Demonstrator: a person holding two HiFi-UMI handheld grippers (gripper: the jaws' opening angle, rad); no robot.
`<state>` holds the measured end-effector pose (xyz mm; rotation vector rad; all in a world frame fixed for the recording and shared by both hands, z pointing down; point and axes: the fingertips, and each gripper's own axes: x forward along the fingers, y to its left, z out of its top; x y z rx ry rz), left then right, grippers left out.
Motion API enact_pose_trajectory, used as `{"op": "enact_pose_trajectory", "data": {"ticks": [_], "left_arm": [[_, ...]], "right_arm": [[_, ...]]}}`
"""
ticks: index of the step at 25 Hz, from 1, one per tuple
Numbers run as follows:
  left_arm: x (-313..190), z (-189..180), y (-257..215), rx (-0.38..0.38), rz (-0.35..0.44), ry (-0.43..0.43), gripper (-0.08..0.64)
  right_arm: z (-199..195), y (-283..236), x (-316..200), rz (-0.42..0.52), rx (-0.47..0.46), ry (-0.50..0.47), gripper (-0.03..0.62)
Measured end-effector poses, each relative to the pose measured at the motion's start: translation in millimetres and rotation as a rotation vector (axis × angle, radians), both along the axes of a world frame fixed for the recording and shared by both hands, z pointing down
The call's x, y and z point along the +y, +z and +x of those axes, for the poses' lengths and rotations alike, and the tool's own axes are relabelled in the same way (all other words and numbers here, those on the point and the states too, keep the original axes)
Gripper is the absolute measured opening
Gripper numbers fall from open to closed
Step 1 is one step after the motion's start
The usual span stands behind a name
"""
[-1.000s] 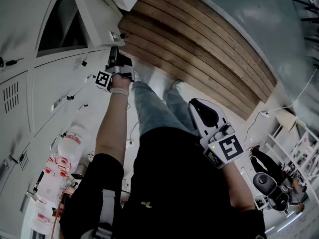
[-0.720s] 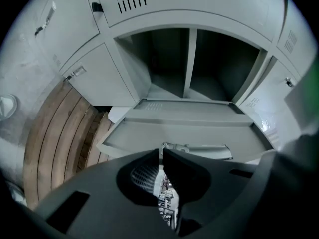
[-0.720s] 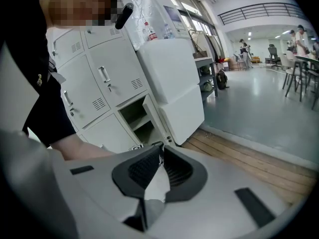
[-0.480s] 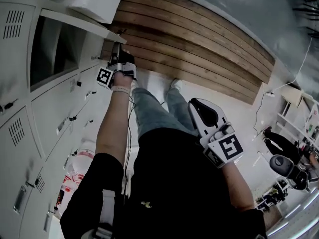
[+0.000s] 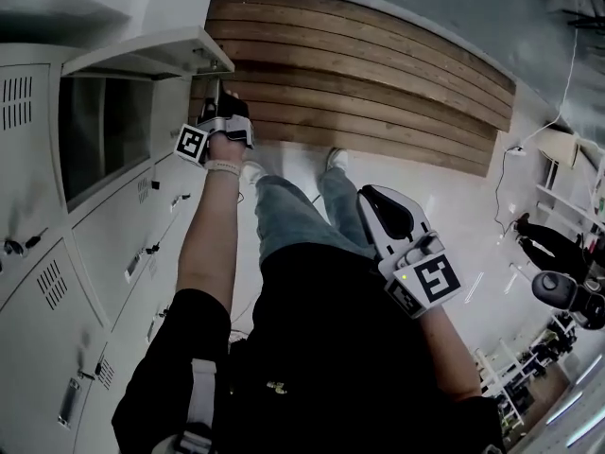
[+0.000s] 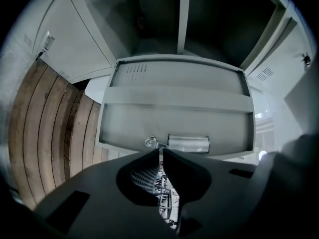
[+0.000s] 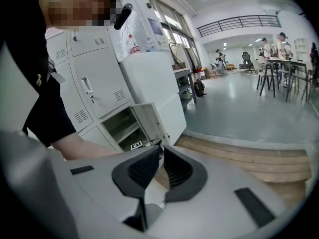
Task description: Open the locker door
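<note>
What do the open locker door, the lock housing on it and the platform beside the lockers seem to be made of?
Locker door: probably painted sheet metal. It is pale grey and matte, with folded edges and punched vent slots.
Lock housing: bare metal, bright and reflective.
Platform: wooden planks, brown with visible grain and seams between the boards. Whether they are varnished cannot be told.

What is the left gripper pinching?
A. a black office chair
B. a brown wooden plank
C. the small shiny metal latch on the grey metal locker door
C: the left gripper has its jaws closed on the small shiny metal latch at the edge of the open grey metal locker door.
</note>
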<state>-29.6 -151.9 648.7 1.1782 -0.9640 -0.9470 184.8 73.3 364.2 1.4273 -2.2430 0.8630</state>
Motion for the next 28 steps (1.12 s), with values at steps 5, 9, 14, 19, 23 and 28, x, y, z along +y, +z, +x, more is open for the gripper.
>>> {"op": "enact_pose_trajectory", "data": {"ticks": [5,9,14,19,23,28], "left_arm": [[-6,7,-29,0.055,0.006,0.000,0.041],[2,8,-48,0.048,0.008,0.039,0.041],[23,13,-81,-0.068,0.033,0.169,0.041],[52,20,-146,-0.337,0.126,0.353,0.041],[78,22,-203,-0.516,0.196,0.416,0.041],[119,41,-267,-0.773,0.291,0.492,0.041]], "right_arm": [[-5,-10,-4,0.024,-0.014,0.020,0.048],[-10,-22,-10,0.060,-0.033,0.013,0.048],[-20,-38,-21,0.108,-0.063,-0.026,0.048],[-40,-58,-37,0.153,-0.109,-0.075,0.047],[-50,-70,-43,0.201,-0.112,-0.142,0.048],[-54,-87,-43,0.266,-0.136,-0.200,0.048]]}}
